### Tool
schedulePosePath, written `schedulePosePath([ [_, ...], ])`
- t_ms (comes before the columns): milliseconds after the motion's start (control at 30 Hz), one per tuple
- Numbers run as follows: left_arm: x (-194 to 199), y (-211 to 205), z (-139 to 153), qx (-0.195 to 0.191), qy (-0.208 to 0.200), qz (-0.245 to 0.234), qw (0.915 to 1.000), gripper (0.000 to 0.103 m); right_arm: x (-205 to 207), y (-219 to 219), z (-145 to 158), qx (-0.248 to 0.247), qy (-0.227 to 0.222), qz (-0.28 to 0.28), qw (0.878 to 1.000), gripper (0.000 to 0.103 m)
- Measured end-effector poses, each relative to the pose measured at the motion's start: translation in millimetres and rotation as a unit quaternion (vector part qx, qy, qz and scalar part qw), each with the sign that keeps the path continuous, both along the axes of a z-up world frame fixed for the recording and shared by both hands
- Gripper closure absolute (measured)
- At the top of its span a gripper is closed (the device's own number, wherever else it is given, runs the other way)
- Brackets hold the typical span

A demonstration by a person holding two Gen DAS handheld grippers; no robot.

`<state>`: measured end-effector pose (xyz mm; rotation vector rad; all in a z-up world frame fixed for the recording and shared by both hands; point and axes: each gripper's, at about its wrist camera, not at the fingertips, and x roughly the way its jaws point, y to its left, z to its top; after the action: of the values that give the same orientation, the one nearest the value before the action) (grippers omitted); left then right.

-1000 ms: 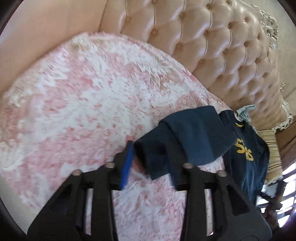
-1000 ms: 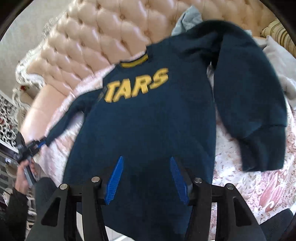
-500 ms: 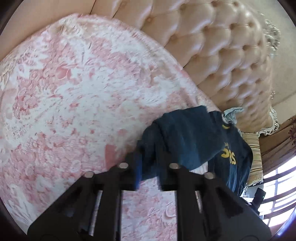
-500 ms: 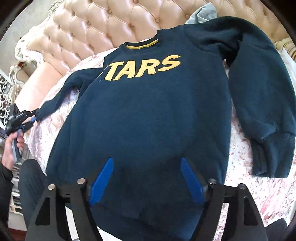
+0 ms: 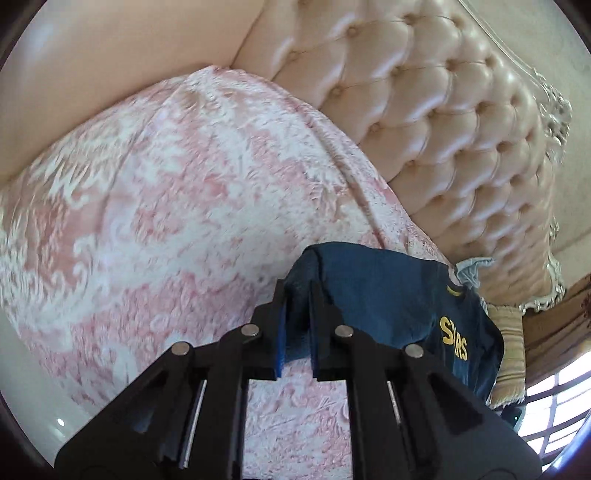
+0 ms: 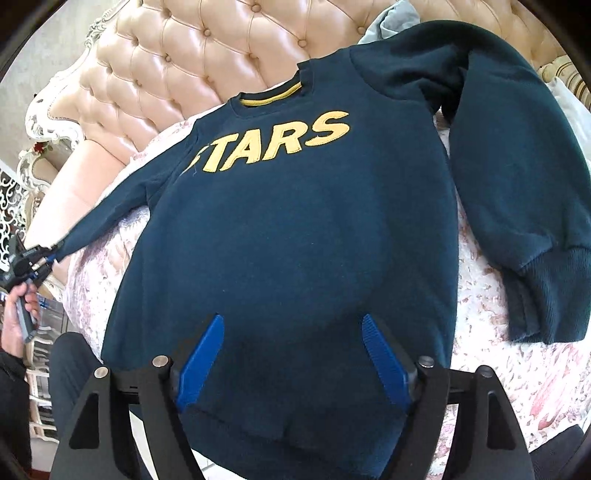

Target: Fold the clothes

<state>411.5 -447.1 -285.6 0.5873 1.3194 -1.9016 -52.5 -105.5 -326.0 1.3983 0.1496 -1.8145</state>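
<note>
A dark blue sweatshirt [image 6: 314, 221] with yellow "STARS" lettering lies face up on a pink patterned sofa cover [image 6: 480, 288]. My left gripper [image 5: 297, 295] is shut on the cuff of one sleeve [image 5: 354, 280], lifted a little off the cover. In the right wrist view that same gripper [image 6: 40, 258] shows at the far left, pulling the sleeve out straight. My right gripper [image 6: 291, 325] stands open above the sweatshirt's lower body, nothing between its blue pads. The other sleeve [image 6: 517, 192] is bent down along the right side.
A tufted beige sofa back [image 5: 443, 122] runs behind the cover [image 5: 166, 221]. A light blue garment [image 6: 391, 18] and a striped cushion [image 5: 511, 354] lie at the sofa's far end. A person's hand [image 6: 18, 314] holds the left gripper. A window [image 5: 554, 406] is at lower right.
My left gripper closed on the sleeve cuff and lifted it, drawing the sleeve out. My right gripper's jaws widened and it settled over the sweatshirt's hem.
</note>
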Motion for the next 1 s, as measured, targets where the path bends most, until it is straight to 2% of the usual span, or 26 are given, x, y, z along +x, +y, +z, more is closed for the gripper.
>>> schedulePosePath([
  [67, 2, 6, -4, 0.004, -0.002, 0.009, 1.0, 0.092, -1, 0, 1, 0.001, 0.0, 0.0, 1.0, 0.025],
  [133, 0, 5, -16, 0.024, -0.019, 0.013, 0.9995, 0.092, 0, -2, 0, 0.004, 0.003, 0.0, 1.0, 0.025],
  [233, 4, 2, -31, 0.056, -0.016, 0.034, 0.9977, 0.091, 0, -3, 1, 0.005, 0.005, 0.001, 1.0, 0.024],
  [300, 1, 2, -30, 0.054, -0.027, 0.032, 0.9976, 0.09, 0, -1, 0, -0.002, 0.003, -0.003, 1.0, 0.024],
  [367, -1, 3, -26, 0.055, -0.044, 0.032, 0.997, 0.085, 0, -1, 0, -0.005, 0.003, -0.006, 1.0, 0.024],
  [433, 3, 3, -25, 0.064, -0.044, 0.047, 0.9959, 0.069, 1, -2, 1, -0.005, 0.004, -0.006, 1.0, 0.024],
  [500, 10, 10, -20, 0.061, -0.042, 0.063, 0.9953, 0.069, 1, -1, 1, -0.009, 0.003, -0.006, 1.0, 0.024],
  [600, 13, 33, 2, 0.023, -0.047, 0.075, 0.9958, 0.069, 0, 2, 1, -0.02, -0.001, -0.008, 1.0, 0.023],
  [667, 10, 59, 19, -0.013, -0.016, 0.075, 0.997, 0.069, 0, 4, 2, -0.028, -0.004, -0.01, 1.0, 0.023],
  [767, -13, 104, 32, -0.061, 0.036, 0.023, 0.9972, 0.068, -4, 12, 7, -0.045, -0.028, -0.03, 0.998, 0.023],
  [833, -31, 125, 25, -0.067, 0.068, -0.023, 0.9952, 0.069, -7, 35, 17, -0.066, -0.036, -0.067, 0.995, 0.023],
  [900, -47, 135, 20, -0.067, 0.064, -0.059, 0.9939, 0.069, -11, 62, 29, -0.075, -0.03, -0.111, 0.99, 0.023],
  [1000, -54, 137, 29, -0.1, 0.063, -0.083, 0.9895, 0.069, -20, 112, 44, -0.071, 0.004, -0.18, 0.981, 0.023],
])
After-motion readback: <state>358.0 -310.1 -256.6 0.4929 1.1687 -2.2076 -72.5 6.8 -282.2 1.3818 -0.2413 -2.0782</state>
